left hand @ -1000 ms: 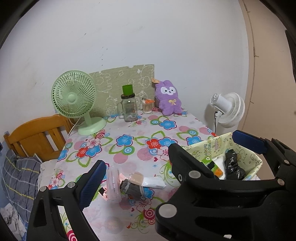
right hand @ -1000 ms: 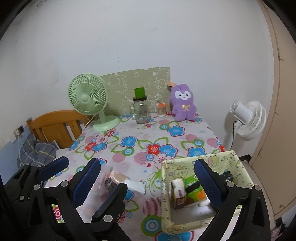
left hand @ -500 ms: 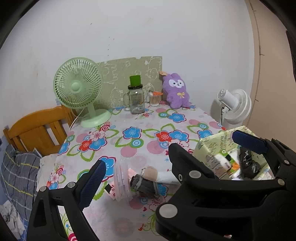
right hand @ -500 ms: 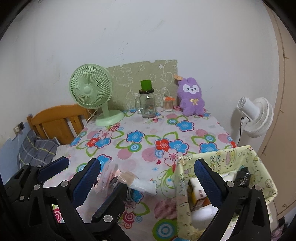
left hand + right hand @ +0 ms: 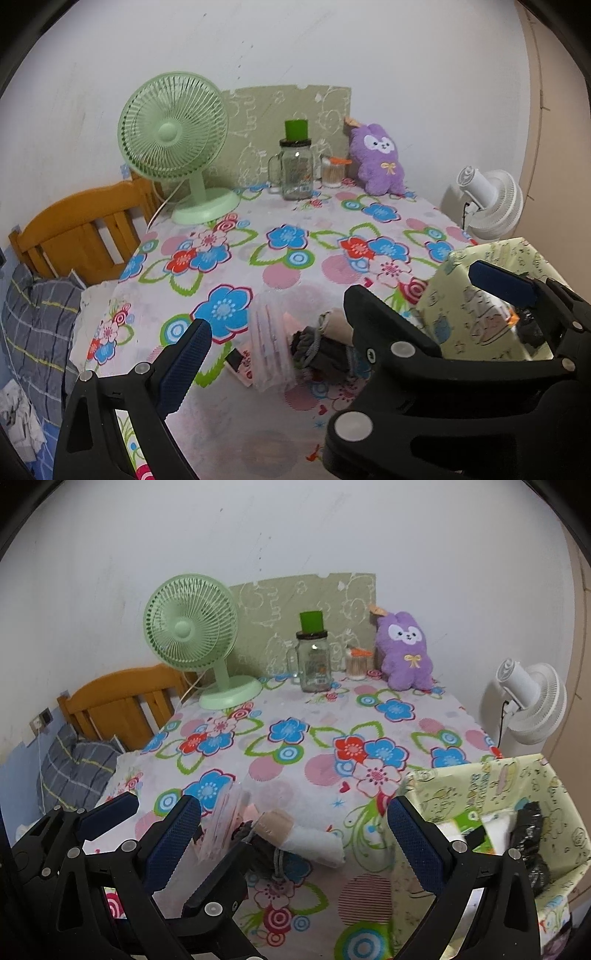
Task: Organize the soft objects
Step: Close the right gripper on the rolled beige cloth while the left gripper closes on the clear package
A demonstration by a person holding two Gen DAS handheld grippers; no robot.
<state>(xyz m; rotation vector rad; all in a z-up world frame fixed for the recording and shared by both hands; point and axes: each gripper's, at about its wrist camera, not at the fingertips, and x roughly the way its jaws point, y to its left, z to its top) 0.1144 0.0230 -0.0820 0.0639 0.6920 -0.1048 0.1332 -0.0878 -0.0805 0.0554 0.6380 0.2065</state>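
Both the left gripper (image 5: pixel 332 325) and right gripper (image 5: pixel 295 834) gape empty; the dark grey rolled socks (image 5: pixel 325 354) look light and squashy, best pinched mid-roll.

No words, brand names or numbers are showing clearly enough to be read in either view. The yellow-green fabric bin (image 5: pixel 491 786) is carrying cartoon line drawings with tiny lettering that is staying too small to make out, and the green panel (image 5: pixel 258 110) against the wall is showing only white doodle figures. The green packet (image 5: pixel 471 821) inside the bin is bearing a blurred, illegible print
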